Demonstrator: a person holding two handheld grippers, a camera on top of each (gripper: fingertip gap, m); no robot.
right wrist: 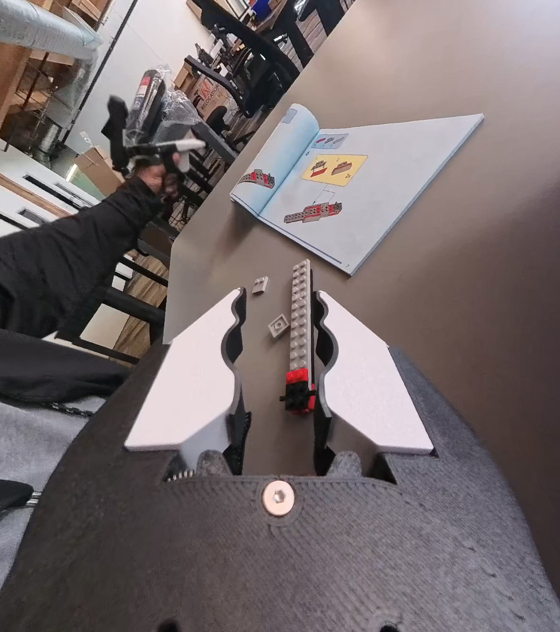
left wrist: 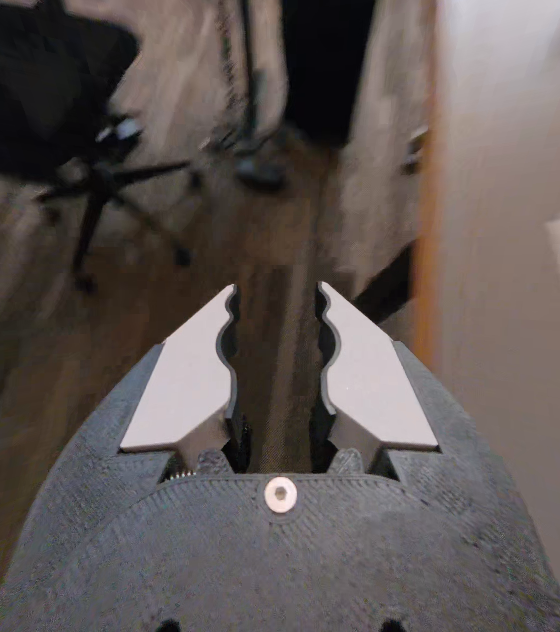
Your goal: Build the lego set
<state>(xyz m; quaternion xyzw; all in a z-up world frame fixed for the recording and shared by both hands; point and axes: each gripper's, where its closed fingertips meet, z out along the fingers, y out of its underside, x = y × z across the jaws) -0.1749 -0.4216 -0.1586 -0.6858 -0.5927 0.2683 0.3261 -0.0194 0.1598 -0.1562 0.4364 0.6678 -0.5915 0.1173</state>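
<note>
Lego strip on table between right gripper fingers, parted; left gripper fingers likewise apart.

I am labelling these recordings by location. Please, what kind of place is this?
Probably an office or workshop space. Black office chairs stand by desks in the background, cardboard boxes and a silver duct show behind, and an instruction booklet lies open on the brown table.

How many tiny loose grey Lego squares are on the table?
2. One small grey piece lies farther off, left of the long grey plate. The other grey piece lies nearer, beside that plate. The right tool may hide more.
</note>
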